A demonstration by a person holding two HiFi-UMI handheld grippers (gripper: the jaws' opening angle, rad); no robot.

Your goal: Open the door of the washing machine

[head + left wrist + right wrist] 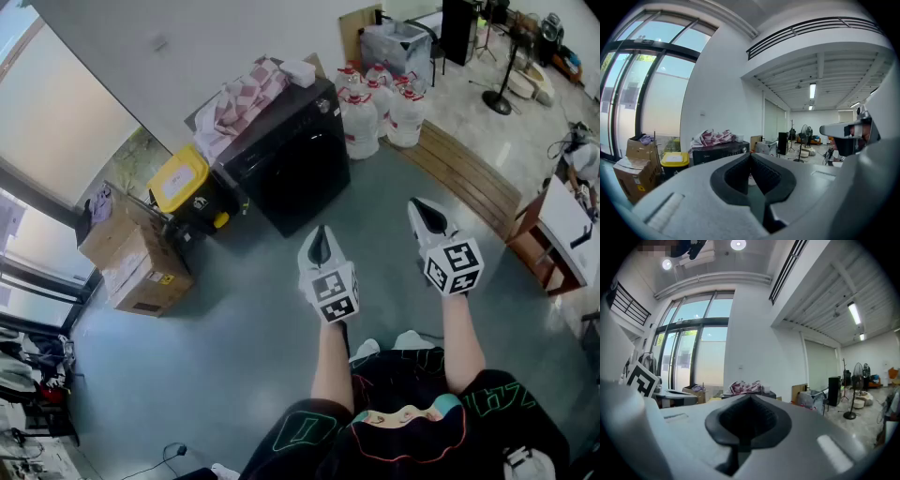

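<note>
A black washing machine (291, 159) stands against the white wall with its door closed and a checked cloth (246, 98) heaped on top. It also shows in the left gripper view as the washing machine (719, 152), far beyond the jaws. My left gripper (321, 236) hangs over the grey floor a good step short of the machine's front, shut and holding nothing. My right gripper (424, 210) is level with it to the right, also shut and empty. In the right gripper view the cloth (745, 387) peeks over the closed jaws.
A yellow-lidded bin (183, 183) and cardboard boxes (131, 258) stand left of the machine. Several water jugs (375, 112) stand to its right. A wooden bench (464, 178) runs along the right, and a floor fan (502, 89) stands beyond it.
</note>
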